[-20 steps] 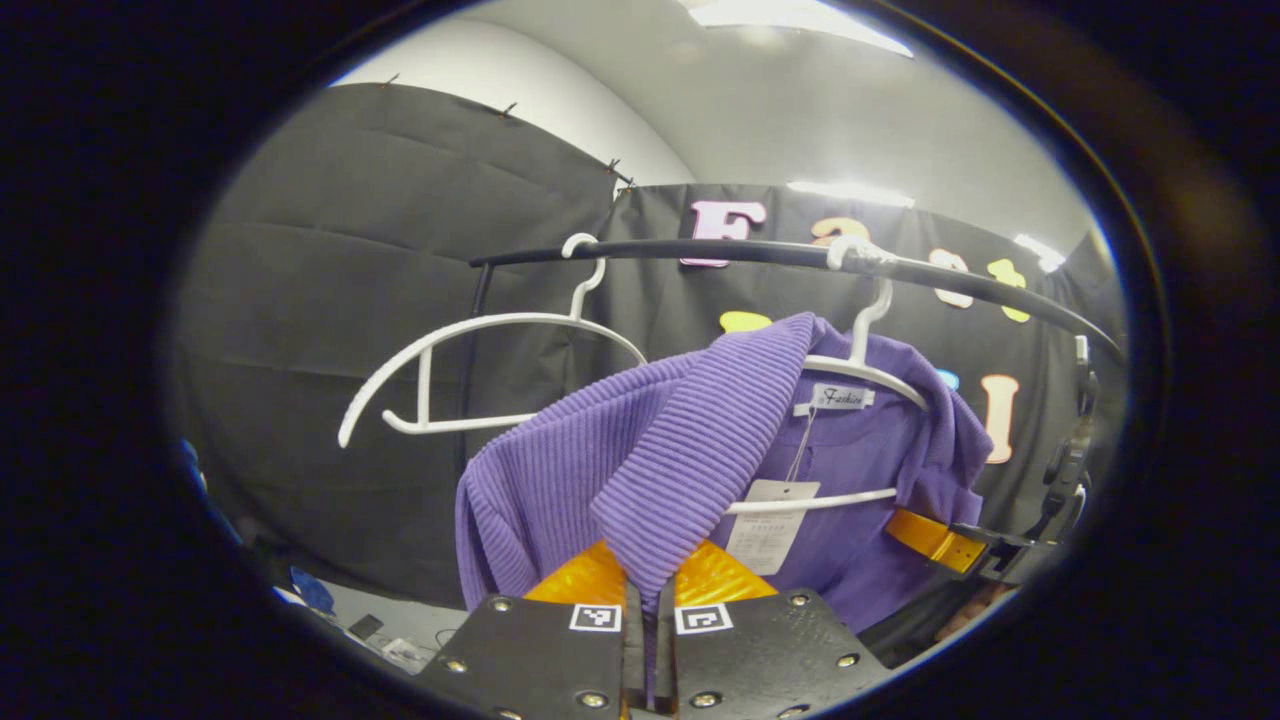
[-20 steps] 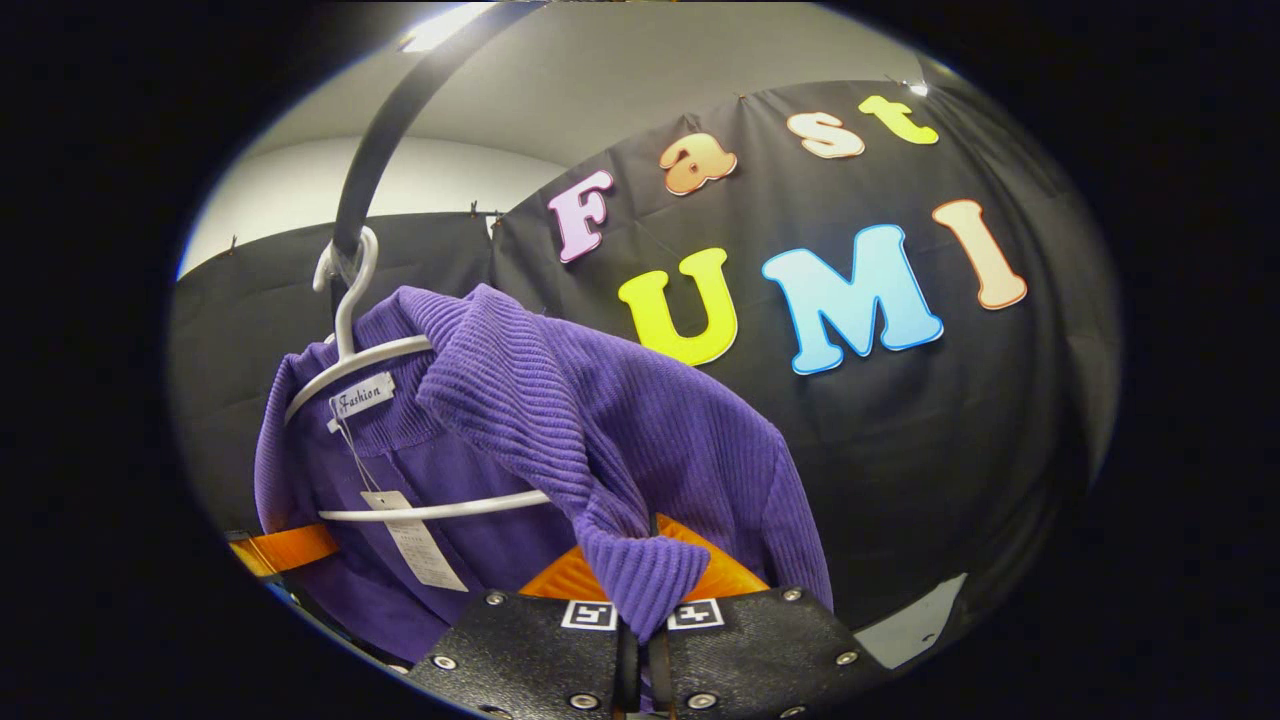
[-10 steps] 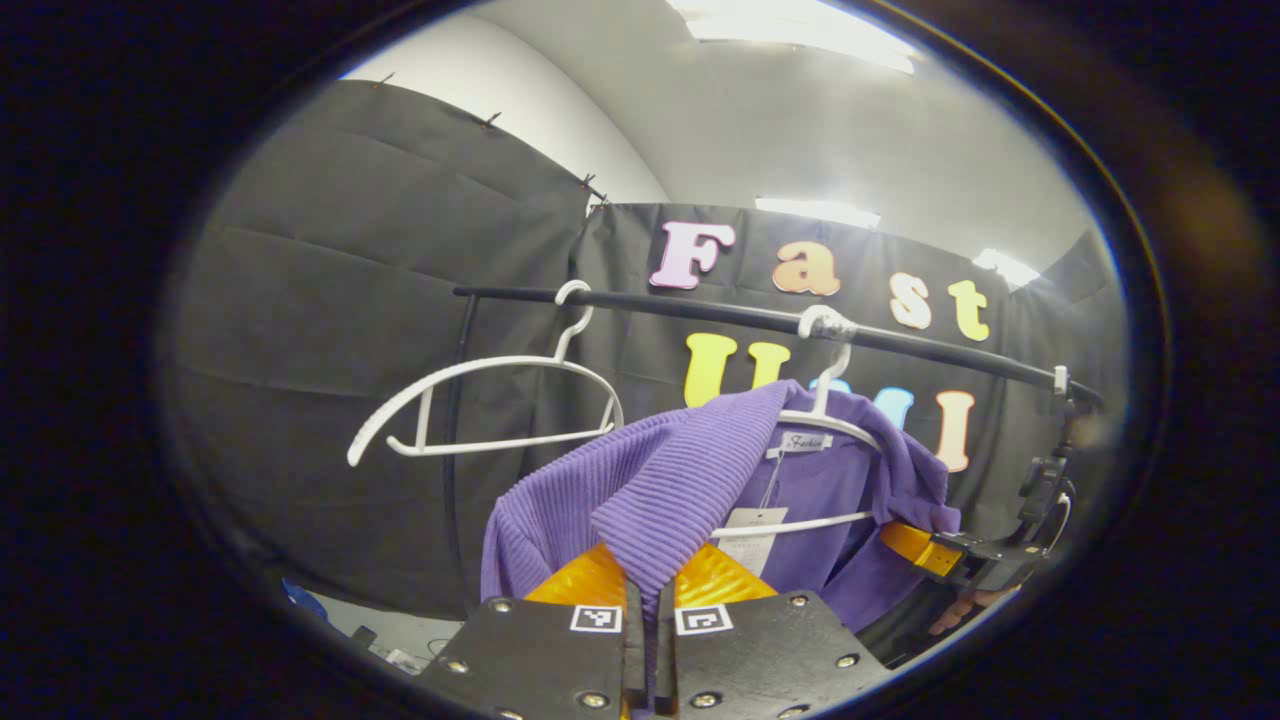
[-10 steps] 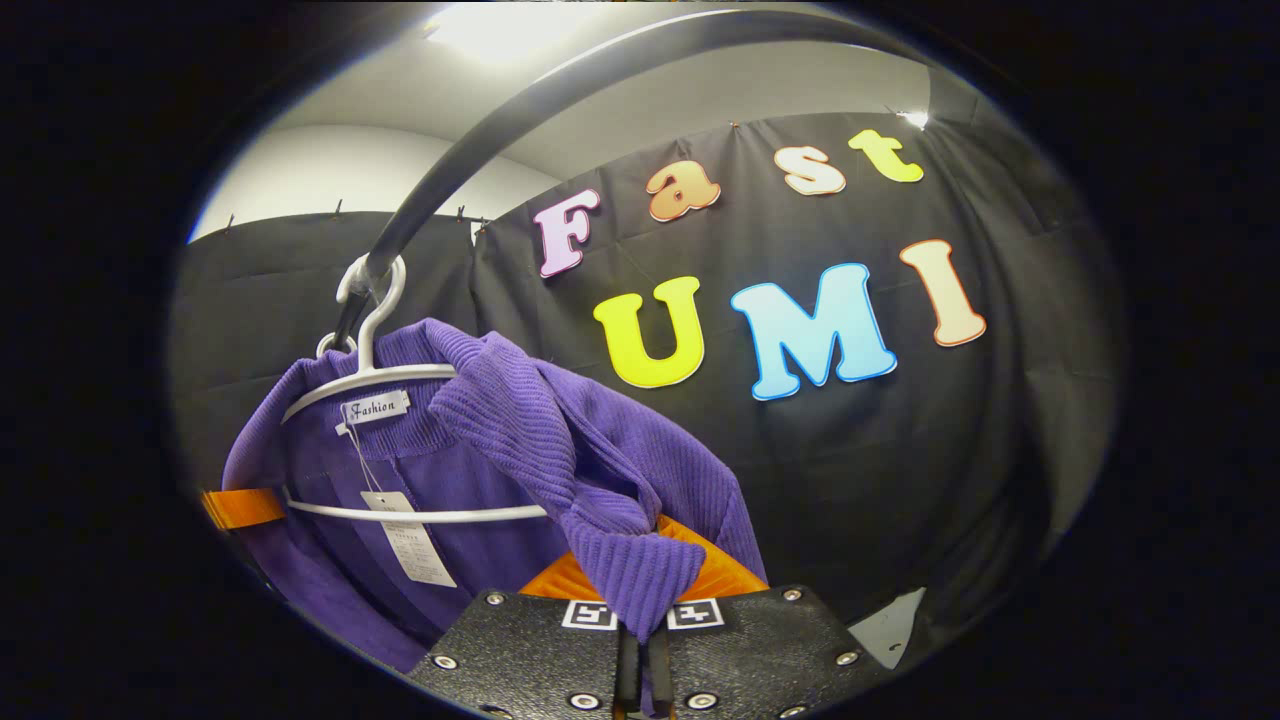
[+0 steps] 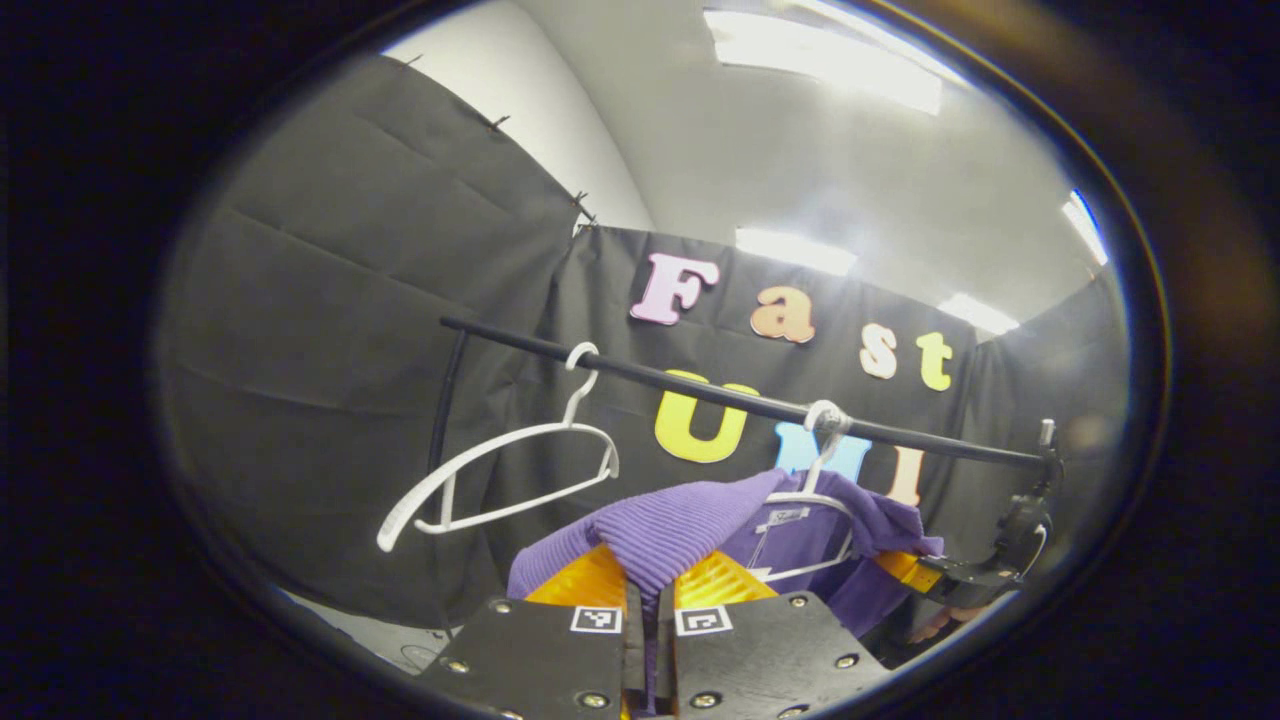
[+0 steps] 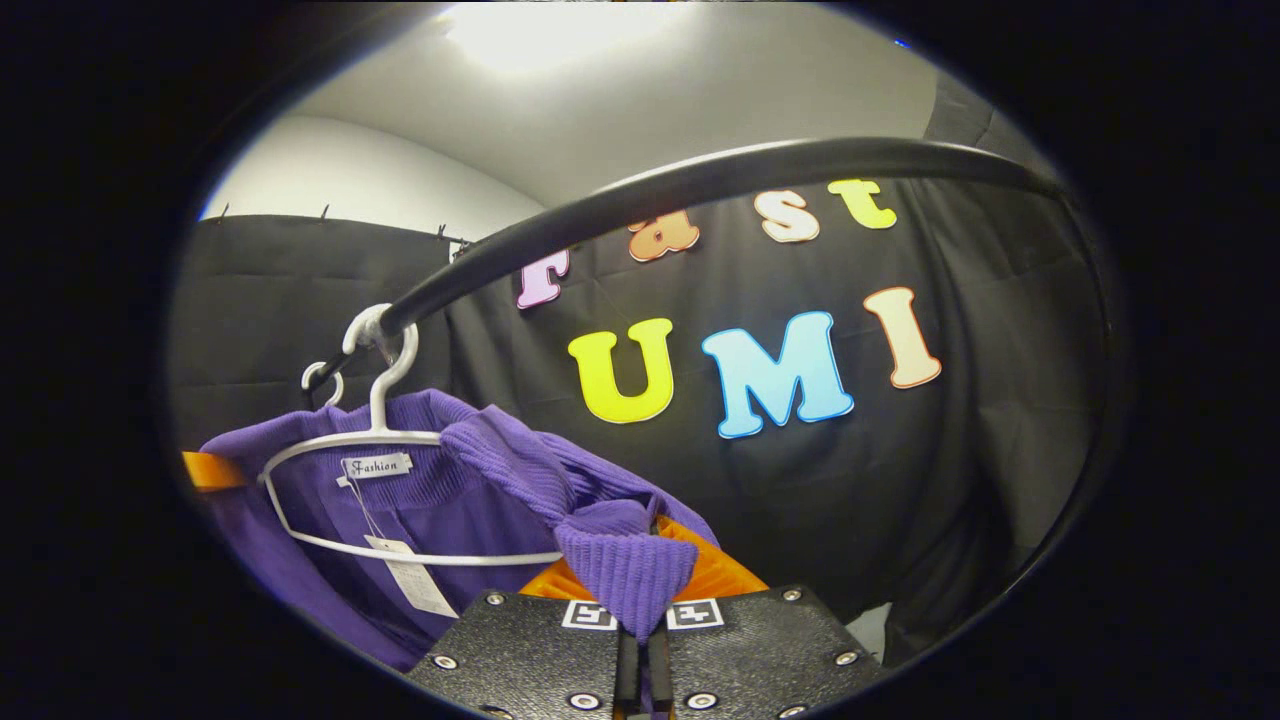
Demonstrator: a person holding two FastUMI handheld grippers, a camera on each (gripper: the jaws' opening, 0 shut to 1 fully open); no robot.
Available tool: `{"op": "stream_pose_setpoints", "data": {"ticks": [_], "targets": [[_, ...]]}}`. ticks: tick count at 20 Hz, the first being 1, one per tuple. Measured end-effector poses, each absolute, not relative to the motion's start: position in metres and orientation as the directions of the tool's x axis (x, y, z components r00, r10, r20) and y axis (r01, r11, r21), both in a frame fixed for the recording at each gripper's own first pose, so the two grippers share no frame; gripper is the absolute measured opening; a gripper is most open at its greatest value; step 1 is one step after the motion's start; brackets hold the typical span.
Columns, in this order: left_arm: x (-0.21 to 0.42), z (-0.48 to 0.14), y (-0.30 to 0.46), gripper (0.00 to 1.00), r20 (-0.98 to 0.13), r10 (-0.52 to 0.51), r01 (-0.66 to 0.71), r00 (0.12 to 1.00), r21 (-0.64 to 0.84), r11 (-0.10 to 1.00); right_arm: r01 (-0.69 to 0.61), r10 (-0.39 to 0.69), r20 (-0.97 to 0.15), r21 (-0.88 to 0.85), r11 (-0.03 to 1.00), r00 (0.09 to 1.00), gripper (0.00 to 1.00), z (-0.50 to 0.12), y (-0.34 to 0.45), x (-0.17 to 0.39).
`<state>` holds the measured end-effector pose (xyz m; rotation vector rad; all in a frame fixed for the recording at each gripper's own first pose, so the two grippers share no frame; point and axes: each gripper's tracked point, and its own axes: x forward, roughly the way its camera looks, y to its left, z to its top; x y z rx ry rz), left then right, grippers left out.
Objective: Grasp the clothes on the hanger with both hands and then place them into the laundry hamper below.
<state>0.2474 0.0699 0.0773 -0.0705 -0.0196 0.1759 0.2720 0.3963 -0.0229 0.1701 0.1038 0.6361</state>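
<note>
- L gripper (image 5: 647, 600): jaws closed to a thin slit, ribbed purple fabric of the sweater (image 5: 680, 525) pinched betw. both orange fingers (image 5: 585, 580); fabric runs down into the slit.
- R gripper (image 6: 640, 612): same state, jaws nearly together, a folded ribbed edge of the sweater (image 6: 625, 570) clamped betw. them, draping over the finger tips.
- Sweater: still partly on its white hanger (image 6: 375, 440); collar w/ sewn label and paper tag (image 6: 415, 580) hangs inside the hanger loop. In R gripper view the shoulder fabric is pulled off toward the gripper; hanger's lower bar is bare across the front.
- L gripper view: same hanger (image 5: 815, 495) just behind the pinched fabric, hook on the black rail (image 5: 700, 385). R gripper seen farther off at right (image 5: 915, 572), orange finger against the sweater's far side; a hand (image 5: 930, 625) below it, partly hidden.
- 2nd white hanger (image 5: 500, 480), empty, hooked on the rail to the left of the sweater, tilted, well apart from it.
- Rail: black bar, arcs overhead in R gripper view (image 6: 700, 185); upright post at its left end in L gripper view.
- Far: black cloth wall (image 5: 330, 330) behind rail; white ceiling w/ light panels (image 5: 820, 70) above.
- Hamper: can't tell where.
</note>
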Motion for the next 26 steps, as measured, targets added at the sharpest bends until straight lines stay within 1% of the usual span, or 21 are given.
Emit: {"op": "stream_pose_setpoints", "data": {"ticks": [1,4,8,12,14,15,16,20,21,23,24,26], "targets": [[0.246,0.08,0.074,0.04,0.005,0.159,-0.158,0.987,-0.074,0.985,-0.578,0.595,-0.037,0.19,0.793,0.803,0.05,-0.02,0.395,0.265],[0.242,0.096,0.1,0.04,0.031,0.162,-0.16,0.986,-0.055,0.986,-0.577,0.588,-0.006,0.181,0.796,0.809,0.05,-0.005,0.399,0.256],[0.24,0.102,0.128,0.04,0.035,0.155,-0.153,0.987,-0.048,0.987,-0.577,0.584,0.01,0.169,0.799,0.812,0.05,0.008,0.414,0.255],[0.247,0.096,0.15,0.04,0.01,0.152,-0.152,0.988,-0.006,0.988,-0.575,0.578,0.023,0.145,0.805,0.816,0.05,0.017,0.418,0.253],[0.251,0.088,0.157,0.04,-0.003,0.146,-0.146,0.989,-0.025,0.989,-0.575,0.577,0.031,0.14,0.806,0.816,0.05,0.021,0.42,0.248],[0.253,0.084,0.161,0.0,-0.008,0.145,-0.145,0.989,-0.033,0.989,-0.574,0.574,0.037,0.137,0.808,0.818,0.05,0.022,0.421,0.247],[0.257,0.08,0.165,0.04,-0.015,0.145,-0.145,0.989,-0.039,0.989,-0.572,0.573,0.038,0.135,0.809,0.819,0.05,0.023,0.422,0.248],[0.265,0.057,0.184,0.04,-0.064,0.154,-0.159,0.986,-0.074,0.984,-0.571,0.571,0.042,0.125,0.812,0.82,0.05,0.024,0.423,0.25],[0.262,0.049,0.188,0.0,-0.08,0.155,-0.162,0.985,-0.093,0.982,-0.572,0.572,0.043,0.123,0.811,0.819,0.05,0.024,0.423,0.251],[0.258,0.034,0.192,0.0,-0.098,0.161,-0.17,0.982,-0.1,0.98,-0.572,0.57,0.045,0.112,0.813,0.82,0.05,0.022,0.422,0.253],[0.255,0.027,0.193,0.05,-0.11,0.165,-0.176,0.98,-0.092,0.98,-0.571,0.57,0.045,0.109,0.813,0.82,0.05,0.021,0.422,0.254],[0.252,0.012,0.19,0.05,-0.132,0.172,-0.183,0.976,-0.08,0.98,-0.573,0.572,0.038,0.106,0.813,0.819,0.05,0.018,0.423,0.253]]}}
